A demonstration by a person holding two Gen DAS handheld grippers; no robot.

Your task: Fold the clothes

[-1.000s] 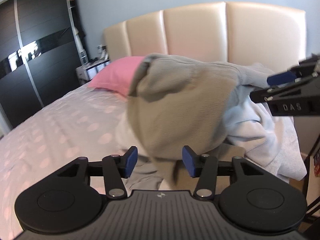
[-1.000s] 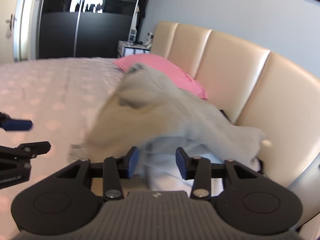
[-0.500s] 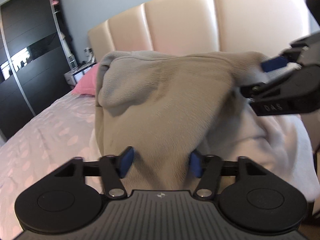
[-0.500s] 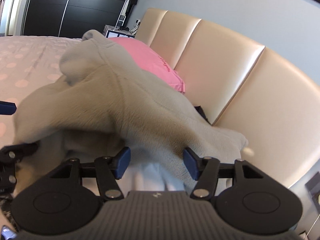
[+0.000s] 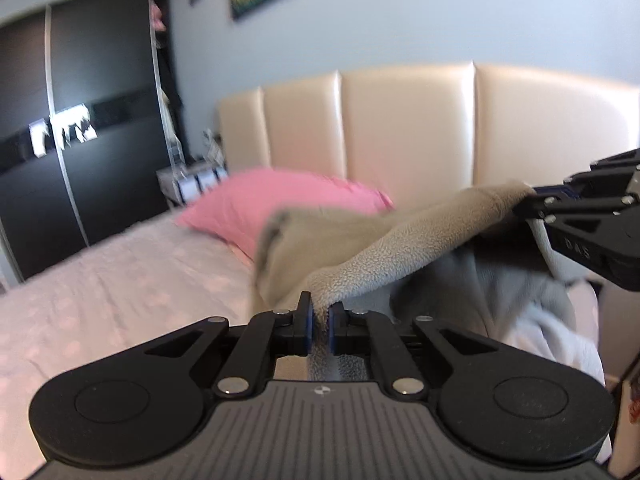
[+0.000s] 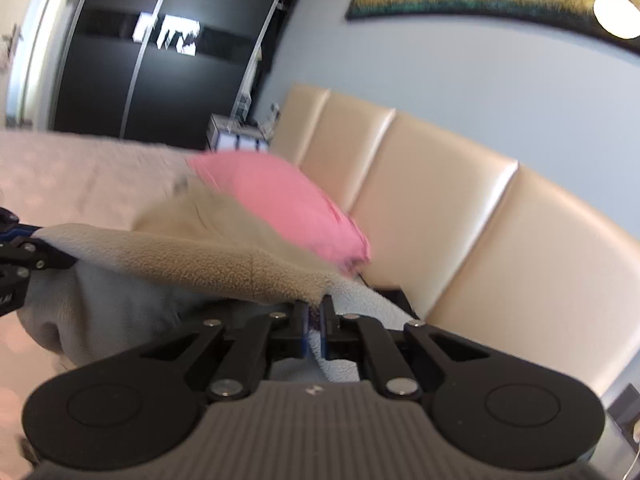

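Observation:
A beige fleece garment (image 5: 400, 240) hangs stretched between my two grippers above the bed. My left gripper (image 5: 319, 322) has its jaws closing, and the blue pads pinch one end of the fleece edge. At the right of the left wrist view my right gripper (image 5: 536, 196) grips the other end. In the right wrist view the right gripper (image 6: 316, 322) has its jaws closing tight on the fleece (image 6: 180, 256), and the left gripper (image 6: 20, 236) holds the far end at the left edge. A light grey garment (image 5: 540, 320) lies heaped under the fleece.
A pink pillow (image 5: 280, 200) leans on the cream padded headboard (image 5: 400, 128). The dotted pale bedspread (image 5: 100, 300) stretches to the left. A black sliding wardrobe (image 5: 80, 140) and a small nightstand (image 5: 192, 184) stand beyond the bed.
Both grippers went from open around the fleece to clamped on its edge. They rose and drew apart, so the fleece now spans between them above the grey pile.

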